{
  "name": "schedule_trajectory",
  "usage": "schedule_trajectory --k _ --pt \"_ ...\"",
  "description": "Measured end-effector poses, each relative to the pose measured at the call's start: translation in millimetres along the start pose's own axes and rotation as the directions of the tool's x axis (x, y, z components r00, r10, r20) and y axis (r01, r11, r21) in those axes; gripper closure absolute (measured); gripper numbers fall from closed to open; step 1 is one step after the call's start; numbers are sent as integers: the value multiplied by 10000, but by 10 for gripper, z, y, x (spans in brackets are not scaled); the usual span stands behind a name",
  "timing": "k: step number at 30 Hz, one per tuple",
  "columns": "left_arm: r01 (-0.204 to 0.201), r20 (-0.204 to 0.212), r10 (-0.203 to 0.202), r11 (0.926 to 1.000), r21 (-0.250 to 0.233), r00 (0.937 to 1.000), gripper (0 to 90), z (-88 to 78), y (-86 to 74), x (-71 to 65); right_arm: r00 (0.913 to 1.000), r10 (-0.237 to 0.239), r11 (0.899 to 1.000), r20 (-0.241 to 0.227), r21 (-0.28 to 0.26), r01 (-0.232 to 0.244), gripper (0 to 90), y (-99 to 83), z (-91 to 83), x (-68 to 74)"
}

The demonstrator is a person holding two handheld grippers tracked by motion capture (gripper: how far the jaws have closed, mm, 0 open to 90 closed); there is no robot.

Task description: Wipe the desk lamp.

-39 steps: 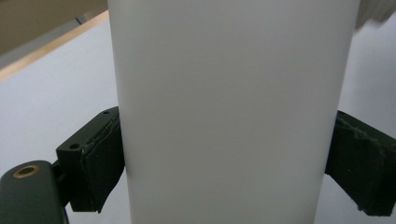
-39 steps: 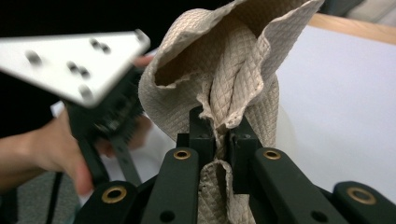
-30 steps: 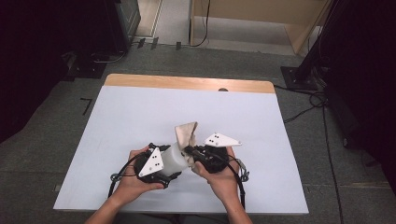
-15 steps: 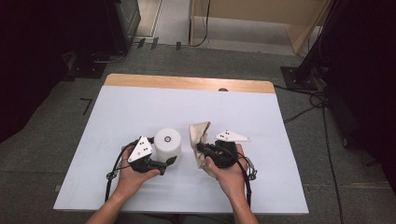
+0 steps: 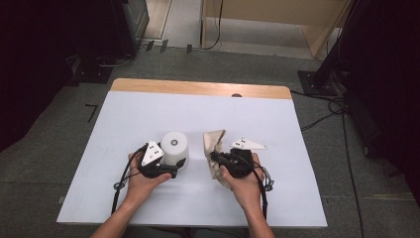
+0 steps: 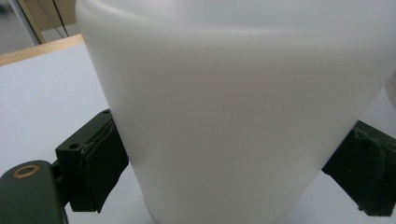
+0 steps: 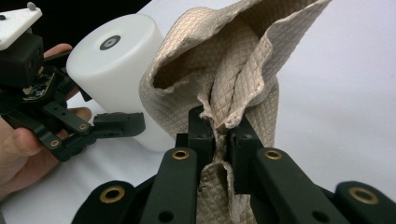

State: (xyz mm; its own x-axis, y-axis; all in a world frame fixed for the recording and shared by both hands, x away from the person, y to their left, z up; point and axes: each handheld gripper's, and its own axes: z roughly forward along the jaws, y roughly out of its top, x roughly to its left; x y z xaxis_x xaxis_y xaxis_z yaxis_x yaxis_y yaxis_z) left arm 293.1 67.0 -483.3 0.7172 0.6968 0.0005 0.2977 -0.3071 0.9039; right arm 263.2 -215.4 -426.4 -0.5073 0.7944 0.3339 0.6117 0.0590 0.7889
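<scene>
Standing bottom-up, white cup (image 5: 175, 146) beside cloth (image 5: 214, 148)

**White-covered table bearing an upturned cup**

The table (image 5: 148, 119) has a pale white top with a strip of bare light wood along its far edge, where a small dark spot sits near the middle. It stands on grey carpeted floor (image 5: 59, 148), with cables trailing across the carpet to the right. A white cup (image 5: 175, 147) stands upside down on the top, a little left of centre toward the near side, its flat base up and marked with a small dark ring. Just to its right a beige quilted cloth (image 5: 214, 148) hangs crumpled; whether its lower end rests on the top cannot be told.
</scene>
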Motion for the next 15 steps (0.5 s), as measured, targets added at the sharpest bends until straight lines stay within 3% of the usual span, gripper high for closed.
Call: schedule_trajectory --k 2,6,11,13,15 --pt "53 245 -54 10000 48 9997 8 -29 10 -10 9999 25 10000 101 1 -25 832 2 -6 -12" --pt "-97 391 93 9999 93 9992 0 -132 24 -9 9980 83 9999 620 -67 -79 831 -3 -25 -96" --pt "-28 600 27 10000 7 9982 0 -350 -12 81 9841 151 9997 1769 -193 -119 816 -47 -11 -252" --pt "42 621 -35 9999 -105 9981 0 -439 -20 149 9766 99 9998 2147 -178 -62 780 -67 12 -298" --pt "289 600 -271 9992 -293 9978 0 -520 -20 236 9735 -79 9997 2283 -216 132 680 -81 44 -339"
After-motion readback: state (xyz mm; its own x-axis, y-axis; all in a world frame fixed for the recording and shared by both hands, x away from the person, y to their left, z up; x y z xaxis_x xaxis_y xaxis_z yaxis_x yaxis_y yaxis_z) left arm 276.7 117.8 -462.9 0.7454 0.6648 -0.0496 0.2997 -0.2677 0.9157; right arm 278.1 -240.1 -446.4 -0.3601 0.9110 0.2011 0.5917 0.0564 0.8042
